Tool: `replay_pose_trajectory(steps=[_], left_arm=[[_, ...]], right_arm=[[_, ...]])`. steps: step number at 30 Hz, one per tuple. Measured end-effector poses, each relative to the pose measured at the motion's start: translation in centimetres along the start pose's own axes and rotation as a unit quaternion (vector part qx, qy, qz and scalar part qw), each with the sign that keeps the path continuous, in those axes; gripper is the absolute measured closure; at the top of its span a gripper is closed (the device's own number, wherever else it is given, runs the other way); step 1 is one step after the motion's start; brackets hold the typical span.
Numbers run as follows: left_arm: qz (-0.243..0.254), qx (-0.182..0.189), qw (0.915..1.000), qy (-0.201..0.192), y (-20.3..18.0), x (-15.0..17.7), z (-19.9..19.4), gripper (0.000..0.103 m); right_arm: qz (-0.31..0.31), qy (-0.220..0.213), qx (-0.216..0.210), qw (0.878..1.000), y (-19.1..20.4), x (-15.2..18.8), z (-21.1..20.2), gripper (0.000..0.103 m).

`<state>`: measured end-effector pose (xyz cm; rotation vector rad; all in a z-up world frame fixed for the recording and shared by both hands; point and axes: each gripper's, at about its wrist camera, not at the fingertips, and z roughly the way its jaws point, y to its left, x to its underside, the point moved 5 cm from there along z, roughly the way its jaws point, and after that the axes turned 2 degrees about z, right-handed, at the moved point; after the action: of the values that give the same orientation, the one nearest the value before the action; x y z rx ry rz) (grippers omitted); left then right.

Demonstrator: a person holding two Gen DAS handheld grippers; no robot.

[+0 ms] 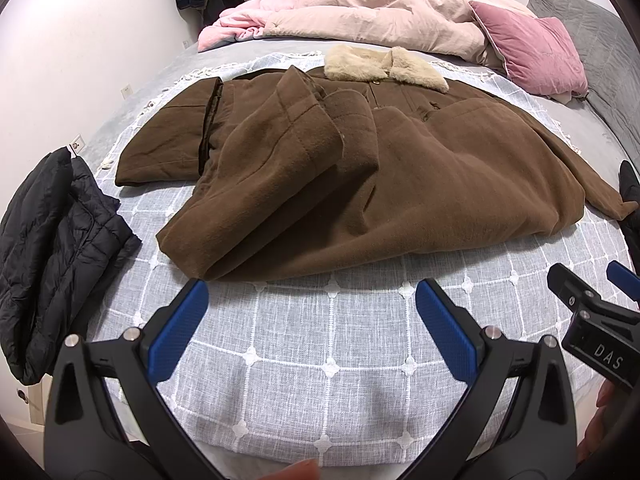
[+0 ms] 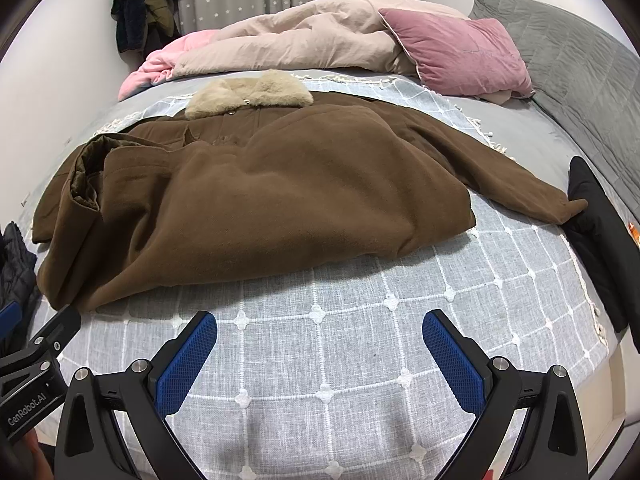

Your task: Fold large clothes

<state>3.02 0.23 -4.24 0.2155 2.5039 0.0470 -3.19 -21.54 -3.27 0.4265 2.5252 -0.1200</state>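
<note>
A brown wool coat (image 1: 380, 176) (image 2: 256, 200) with a cream fur collar (image 1: 384, 66) (image 2: 248, 96) lies across the bed, its left side and sleeve folded over the front, the right sleeve (image 2: 520, 176) stretched out toward the bed's right edge. My left gripper (image 1: 312, 300) hovers open just short of the coat's hem, nothing between its blue pads (image 1: 178, 328). My right gripper (image 2: 320, 334) is open too, over bare blanket in front of the hem. Each gripper shows at the edge of the other's view.
A grey checked throw (image 1: 328, 364) (image 2: 328, 360) covers the bed. A black puffer jacket (image 1: 52, 256) lies at the left edge, another black garment (image 2: 596, 232) at the right. A pink duvet (image 2: 288, 40), pink pillow (image 2: 456, 52) and grey pillow (image 2: 576, 64) are piled at the back.
</note>
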Motion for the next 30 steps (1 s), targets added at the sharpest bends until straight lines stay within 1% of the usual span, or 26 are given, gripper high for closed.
replay_pose_trajectory(steps=[30], left_arm=[[-0.001,-0.001,1.0,-0.003,0.3,-0.41,-0.3,0.0]], right_arm=[[-0.004,0.002,0.0,1.0,0.2,0.14,-0.04,0.0]])
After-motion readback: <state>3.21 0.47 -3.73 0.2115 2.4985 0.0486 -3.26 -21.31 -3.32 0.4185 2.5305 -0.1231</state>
